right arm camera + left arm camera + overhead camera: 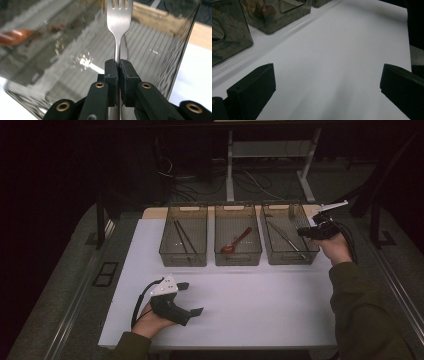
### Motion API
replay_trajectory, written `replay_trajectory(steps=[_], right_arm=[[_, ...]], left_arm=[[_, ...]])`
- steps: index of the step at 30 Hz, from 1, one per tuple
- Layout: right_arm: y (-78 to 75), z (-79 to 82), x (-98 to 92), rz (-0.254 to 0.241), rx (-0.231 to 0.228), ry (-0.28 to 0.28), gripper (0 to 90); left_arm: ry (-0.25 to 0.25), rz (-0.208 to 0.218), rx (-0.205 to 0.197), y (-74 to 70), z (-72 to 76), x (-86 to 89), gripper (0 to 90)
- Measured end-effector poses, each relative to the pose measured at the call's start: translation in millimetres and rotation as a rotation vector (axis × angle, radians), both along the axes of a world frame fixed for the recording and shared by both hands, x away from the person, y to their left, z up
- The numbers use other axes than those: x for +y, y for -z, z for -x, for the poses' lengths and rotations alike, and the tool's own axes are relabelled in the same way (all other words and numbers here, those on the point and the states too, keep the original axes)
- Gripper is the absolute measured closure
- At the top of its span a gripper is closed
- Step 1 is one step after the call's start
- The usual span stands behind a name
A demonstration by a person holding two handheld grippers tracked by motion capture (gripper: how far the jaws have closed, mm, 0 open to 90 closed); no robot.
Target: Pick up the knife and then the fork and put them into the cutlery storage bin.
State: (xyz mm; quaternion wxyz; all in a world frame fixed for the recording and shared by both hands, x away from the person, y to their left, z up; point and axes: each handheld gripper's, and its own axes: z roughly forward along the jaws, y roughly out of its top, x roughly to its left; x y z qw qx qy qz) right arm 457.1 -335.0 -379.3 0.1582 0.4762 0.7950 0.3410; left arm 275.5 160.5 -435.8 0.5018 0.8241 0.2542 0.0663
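Note:
My right gripper [117, 65] is shut on the neck of a silver fork [119, 22], whose tines point away over a clear bin [155, 57]. In the high view the right gripper [303, 232] hangs at the right rim of the rightmost bin [280, 259], where a silver utensil [286, 239] lies. My left gripper [192, 298] rests low over the white tabletop [250, 300] at the front left. Its jaws stand wide apart with nothing between them, as the left gripper [327, 82] view also shows.
Three clear bins stand in a row at the back of the table. The left bin [183, 260] holds dark chopsticks [184, 237], the middle bin [238, 260] a red spoon [236, 242]. Dark floor and cables lie beyond.

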Motion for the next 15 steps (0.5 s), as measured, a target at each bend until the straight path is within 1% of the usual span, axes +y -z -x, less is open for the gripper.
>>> replay_trajectory(steps=[1,2,4,6,8,10,12,13,15], right_arm=[[4.0,0.1,-0.6,0.009,0.020,-0.001,79.7],[5.2,0.9,-1.2,0.013,0.016,0.003,78.5],[6.8,2.5,-4.0,-0.009,0.016,0.000,76.6],[6.4,4.7,-5.5,-0.005,0.008,0.008,72.2],[4.7,7.1,-7.0,-0.023,-0.001,0.007,67.2],[1.5,10.3,-7.8,-0.039,-0.018,0.017,58.5],[-2.6,14.8,-8.4,-0.076,-0.027,0.012,52.9],[-4.7,17.5,-8.4,-0.086,-0.039,0.009,51.0],[-9.4,24.7,-8.4,-0.108,-0.055,-0.016,48.5]], left_arm=[[-0.001,0.000,-0.001,0.0,0.1,-0.1,0.0],[0.000,-0.001,-0.001,-0.1,0.1,0.1,0.0],[0.001,0.000,-0.002,-0.1,0.1,0.2,0.0],[0.000,0.001,-0.001,0.0,-0.1,0.1,0.0],[0.000,0.001,-0.002,-0.1,0.0,0.1,0.0],[0.000,0.000,-0.004,-0.4,-0.1,0.5,0.0],[-0.003,-0.002,-0.004,-0.6,-0.1,0.9,0.0],[-0.003,-0.002,-0.005,-0.7,-0.2,1.0,0.0],[-0.004,-0.003,-0.005,-0.5,-0.2,0.9,0.0]])
